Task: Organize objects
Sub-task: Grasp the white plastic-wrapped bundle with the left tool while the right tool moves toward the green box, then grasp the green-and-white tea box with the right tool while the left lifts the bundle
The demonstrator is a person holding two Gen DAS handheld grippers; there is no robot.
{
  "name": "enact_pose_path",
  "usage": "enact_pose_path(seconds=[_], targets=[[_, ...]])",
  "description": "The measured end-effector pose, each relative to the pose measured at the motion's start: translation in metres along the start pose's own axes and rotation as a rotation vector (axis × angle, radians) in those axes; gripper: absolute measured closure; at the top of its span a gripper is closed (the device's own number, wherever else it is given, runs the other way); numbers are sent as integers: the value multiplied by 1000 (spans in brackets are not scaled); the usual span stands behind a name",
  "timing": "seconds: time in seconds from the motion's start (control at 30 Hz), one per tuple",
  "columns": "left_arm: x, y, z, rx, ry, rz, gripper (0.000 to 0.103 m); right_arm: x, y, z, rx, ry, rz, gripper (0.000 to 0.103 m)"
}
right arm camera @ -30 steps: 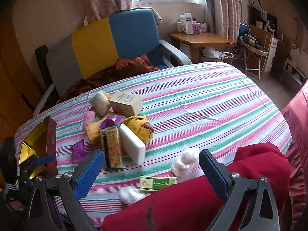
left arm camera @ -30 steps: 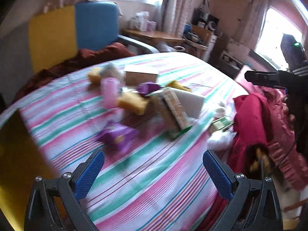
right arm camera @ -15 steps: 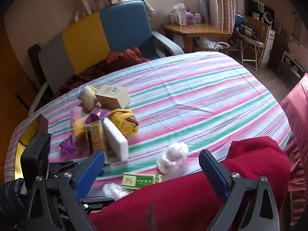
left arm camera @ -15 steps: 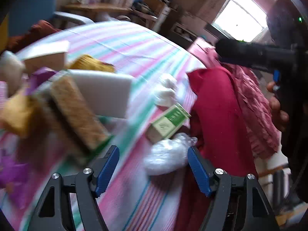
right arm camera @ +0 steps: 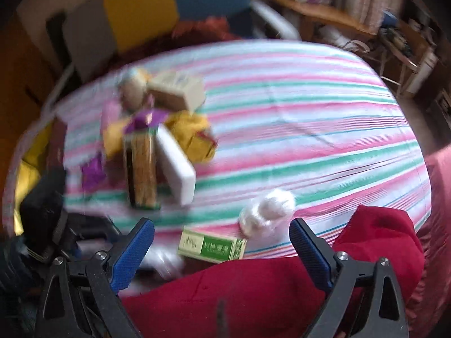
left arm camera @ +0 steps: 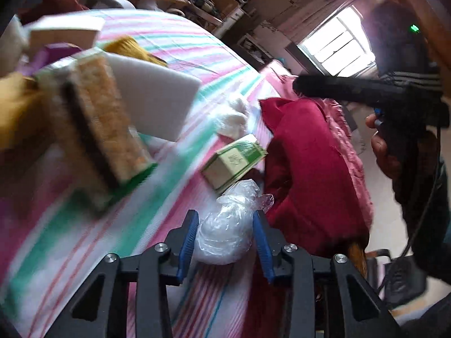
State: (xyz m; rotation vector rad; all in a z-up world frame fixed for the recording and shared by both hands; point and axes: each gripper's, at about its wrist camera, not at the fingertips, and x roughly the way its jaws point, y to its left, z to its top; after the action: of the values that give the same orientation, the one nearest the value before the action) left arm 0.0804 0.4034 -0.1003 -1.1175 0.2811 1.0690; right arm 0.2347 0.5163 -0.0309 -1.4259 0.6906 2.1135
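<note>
My left gripper (left arm camera: 225, 239) has its blue fingers closed against a clear plastic bag of white stuff (left arm camera: 225, 231) on the striped tablecloth (left arm camera: 84, 239). Just beyond it lie a green and white box (left arm camera: 234, 160) and a second white bundle (left arm camera: 234, 118). My right gripper (right arm camera: 221, 256) is open and empty, over a red cloth (right arm camera: 253, 295), with the green box (right arm camera: 211, 245) and the white bundle (right arm camera: 267, 211) between its fingers in view. The left gripper shows dimly at the left of the right wrist view (right arm camera: 93, 233).
A pile sits mid-table: a white foam block (right arm camera: 176, 166), a yellow sponge pack (right arm camera: 142, 174), yellow cloth (right arm camera: 194, 132), a cardboard box (right arm camera: 177, 91), purple wrappers (right arm camera: 93, 169). A yellow-lined box (right arm camera: 31, 166) stands at the left edge. A blue and yellow chair (right arm camera: 169, 2) stands behind.
My left gripper moved right and forward past the pile to the plastic bag and closed its fingers onto it. My right gripper shifted slightly and stayed open.
</note>
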Motion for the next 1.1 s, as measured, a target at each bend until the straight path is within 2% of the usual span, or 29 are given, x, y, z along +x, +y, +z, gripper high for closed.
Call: enact_pose_path(seconds=[0.07, 0.2, 0.23, 0.37, 0.43, 0.5, 0.57, 0.6, 0.67, 0.7, 0.87, 1.0, 1.1], targets=[[-16, 5, -6, -5, -28, 69, 63, 24, 8, 5, -27, 140, 7, 5], [-40, 9, -18, -7, -73, 203, 63, 64, 13, 2, -57, 316, -38, 5], [-45, 9, -22, -5, -82, 245, 63, 71, 14, 1, -50, 343, -42, 5], [-61, 17, -37, -16, -107, 308, 59, 88, 18, -2, -41, 395, -73, 5], [-58, 20, -38, -9, -115, 345, 48, 94, 21, -6, -44, 416, -78, 5], [-56, 23, -38, -13, -104, 352, 43, 97, 24, -10, -54, 431, -94, 8], [-43, 22, -35, -1, -105, 352, 44, 98, 25, -14, -49, 435, -91, 26], [-41, 21, -35, 13, -103, 359, 45, 98, 26, -15, -49, 435, -93, 26], [-39, 18, -34, 28, -99, 367, 63, 97, 29, -19, -53, 424, -97, 26], [-39, 18, -34, 29, -96, 366, 68, 95, 31, -22, -55, 412, -92, 26], [-52, 16, -42, 2, -119, 363, 69, 73, 47, -26, -61, 320, -49, 26], [-77, 11, -50, -30, -186, 373, 68, 49, 77, -21, -79, 191, 34, 26], [-108, 5, -59, -67, -259, 411, 68, 33, 110, -18, -110, 83, 94, 26]])
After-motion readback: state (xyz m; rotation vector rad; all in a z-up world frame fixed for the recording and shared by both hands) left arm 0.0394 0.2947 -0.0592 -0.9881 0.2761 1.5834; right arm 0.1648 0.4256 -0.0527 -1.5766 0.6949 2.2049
